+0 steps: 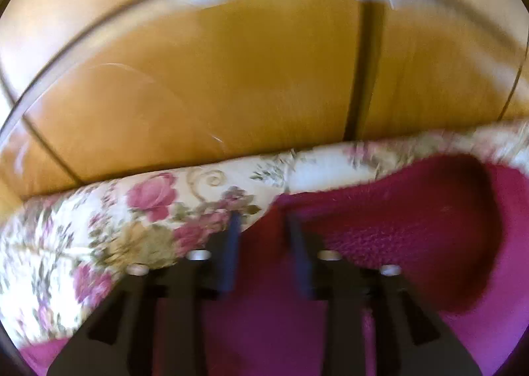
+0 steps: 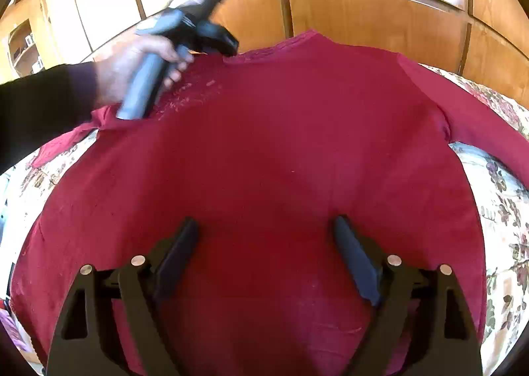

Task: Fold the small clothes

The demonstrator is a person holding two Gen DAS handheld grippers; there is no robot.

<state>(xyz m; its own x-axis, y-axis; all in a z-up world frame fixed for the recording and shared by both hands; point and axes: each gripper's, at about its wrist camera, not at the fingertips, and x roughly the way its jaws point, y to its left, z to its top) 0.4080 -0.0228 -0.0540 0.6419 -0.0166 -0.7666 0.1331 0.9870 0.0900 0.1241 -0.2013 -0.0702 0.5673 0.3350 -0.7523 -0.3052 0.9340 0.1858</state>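
A dark red long-sleeved top (image 2: 281,151) lies spread flat on a floral bedspread (image 2: 506,210), neckline at the far end. My right gripper (image 2: 264,230) is open and empty, hovering over the lower middle of the top. My left gripper (image 2: 228,45), seen in the right wrist view held by a hand, is at the top's far left shoulder near the collar. In the blurred left wrist view its fingers (image 1: 261,220) stand a narrow gap apart at the edge of the red fabric (image 1: 396,227); whether they pinch it is unclear.
Wooden wardrobe doors (image 2: 363,19) stand right behind the bed. The floral bedspread (image 1: 99,227) shows on both sides of the top. A sleeve (image 2: 479,131) runs off to the right; the left sleeve (image 2: 62,141) is bunched under the person's arm.
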